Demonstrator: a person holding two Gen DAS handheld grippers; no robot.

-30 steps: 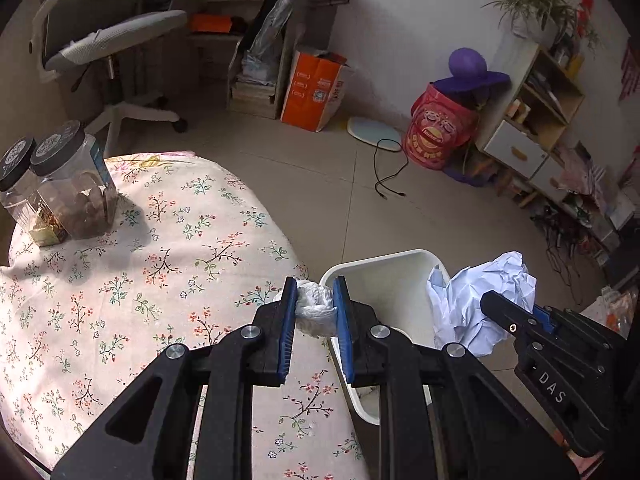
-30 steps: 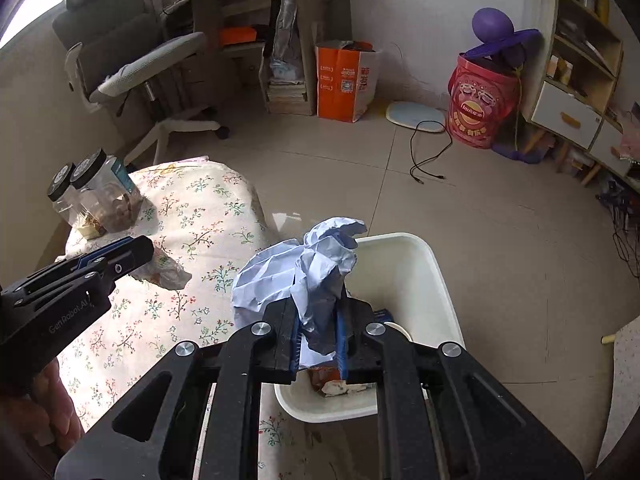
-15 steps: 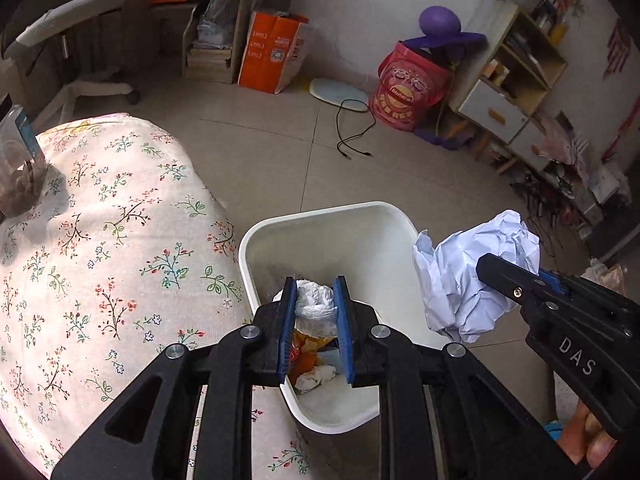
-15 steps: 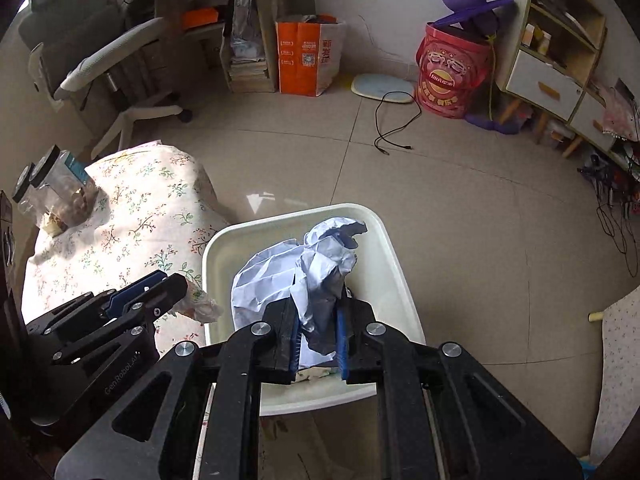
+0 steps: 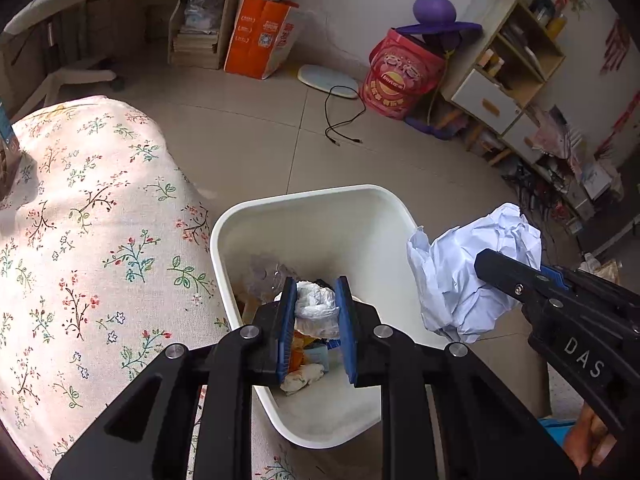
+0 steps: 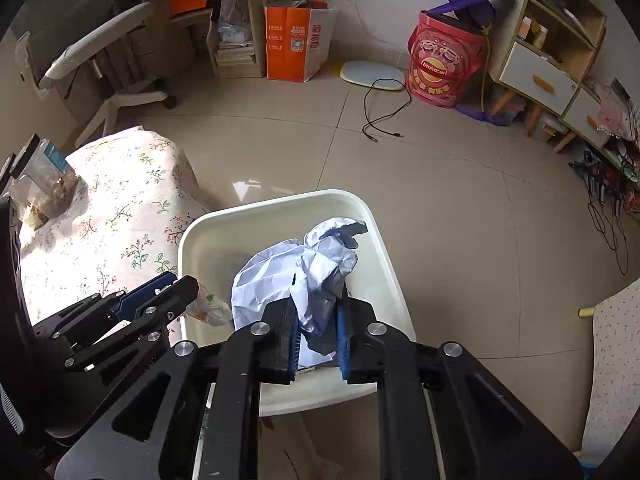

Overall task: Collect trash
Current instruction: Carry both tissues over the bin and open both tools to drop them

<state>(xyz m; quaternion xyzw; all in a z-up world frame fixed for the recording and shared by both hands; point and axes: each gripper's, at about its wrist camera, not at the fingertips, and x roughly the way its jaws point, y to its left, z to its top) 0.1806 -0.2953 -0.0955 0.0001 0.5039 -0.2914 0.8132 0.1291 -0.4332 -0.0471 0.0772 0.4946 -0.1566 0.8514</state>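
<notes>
A white trash bin (image 5: 312, 204) stands on the floor beside the floral-clothed table (image 5: 80, 240); it holds several scraps. My left gripper (image 5: 316, 312) is shut on a small crumpled white wad (image 5: 316, 306) and hangs over the bin's opening. My right gripper (image 6: 318, 320) is shut on a large crumpled pale-blue paper ball (image 6: 296, 268), also above the bin (image 6: 280, 208). The paper ball (image 5: 468, 268) shows at the bin's right edge in the left wrist view, and the left gripper (image 6: 172, 292) with its wad shows at the bin's left rim in the right wrist view.
Jars (image 6: 44, 176) stand on the table's far left. On the floor beyond lie a black cable (image 6: 384, 112), an orange bag (image 6: 298, 40), a red bucket (image 6: 444, 64), a shelf unit (image 6: 560, 40) and an office chair (image 6: 100, 52).
Both grippers have moved from the table edge out over the bin, each still holding its trash. The left jaws look slightly wider apart around the wad.
</notes>
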